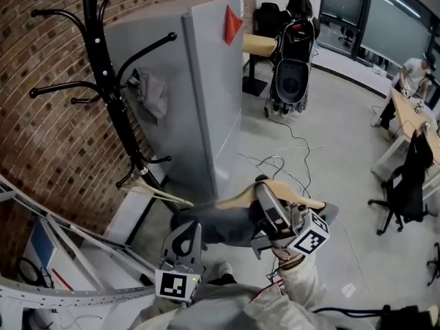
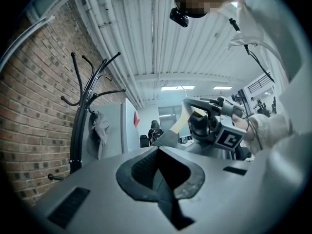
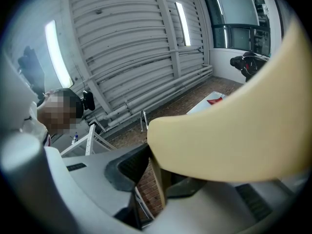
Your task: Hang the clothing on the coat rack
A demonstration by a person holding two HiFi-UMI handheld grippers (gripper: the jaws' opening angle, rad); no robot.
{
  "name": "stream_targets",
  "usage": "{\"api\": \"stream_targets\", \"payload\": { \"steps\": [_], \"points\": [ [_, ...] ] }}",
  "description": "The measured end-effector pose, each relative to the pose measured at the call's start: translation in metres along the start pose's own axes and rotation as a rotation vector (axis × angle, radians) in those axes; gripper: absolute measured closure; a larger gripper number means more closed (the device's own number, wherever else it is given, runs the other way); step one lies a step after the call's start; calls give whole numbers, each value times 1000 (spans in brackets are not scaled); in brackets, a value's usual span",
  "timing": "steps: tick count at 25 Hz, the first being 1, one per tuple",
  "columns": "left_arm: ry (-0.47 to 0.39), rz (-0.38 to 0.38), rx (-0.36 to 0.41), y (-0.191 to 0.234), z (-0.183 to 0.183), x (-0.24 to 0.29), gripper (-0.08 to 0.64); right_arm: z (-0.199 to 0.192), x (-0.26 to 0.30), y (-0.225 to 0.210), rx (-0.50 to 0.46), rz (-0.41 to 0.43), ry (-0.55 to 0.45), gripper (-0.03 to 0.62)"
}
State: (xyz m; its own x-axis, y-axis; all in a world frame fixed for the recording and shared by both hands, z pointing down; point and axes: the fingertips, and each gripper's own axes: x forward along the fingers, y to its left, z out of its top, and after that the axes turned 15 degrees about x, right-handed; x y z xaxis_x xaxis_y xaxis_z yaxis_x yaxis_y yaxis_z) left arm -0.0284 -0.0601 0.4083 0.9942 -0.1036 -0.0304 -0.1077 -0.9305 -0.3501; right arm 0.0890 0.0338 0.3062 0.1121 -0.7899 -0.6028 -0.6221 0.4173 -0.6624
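— Two garments in shot. Status of the hang?
— Not done. The dark clothing (image 1: 220, 227) is off the coat rack (image 1: 110, 81). It is held low, near the rack's base, and draped over a wooden hanger (image 1: 302, 199). The right hand-held gripper (image 1: 267, 196) is clamped on that hanger, and the right gripper view shows the wood wedged between its jaws.
— Left side?
— The left hand-held gripper (image 1: 187, 231) sits at the clothing's free end. In the left gripper view its jaws look drawn together on a dark fold. The cloth runs level from there to the hanger, so I judge it pinched, not loose.
— What is on the rack?
— A pale grey garment (image 1: 152, 95) hangs from one of the middle arms, and a bare hanger (image 1: 161, 194) from a low one. The upper arms are free.
— Remaining?
— The whole placement: raise the load, seat the hanger's hook over a free arm, then release both grips. The hook itself is not visible, so I can't confirm its orientation
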Motion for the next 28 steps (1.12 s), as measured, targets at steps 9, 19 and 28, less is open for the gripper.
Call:
{"api": "stream_targets", "payload": {
  "steps": [9,19,28],
  "points": [
    [-11,62,3,56,-15,15,552,-15,57,-28,4,32,55,471],
    [32,106,-3,80,-32,29,552,-24,88,-62,85,60,91,471],
    [96,218,-2,105,-46,42,552,-31,121,-97,167,107,167,472]
  ]
}}
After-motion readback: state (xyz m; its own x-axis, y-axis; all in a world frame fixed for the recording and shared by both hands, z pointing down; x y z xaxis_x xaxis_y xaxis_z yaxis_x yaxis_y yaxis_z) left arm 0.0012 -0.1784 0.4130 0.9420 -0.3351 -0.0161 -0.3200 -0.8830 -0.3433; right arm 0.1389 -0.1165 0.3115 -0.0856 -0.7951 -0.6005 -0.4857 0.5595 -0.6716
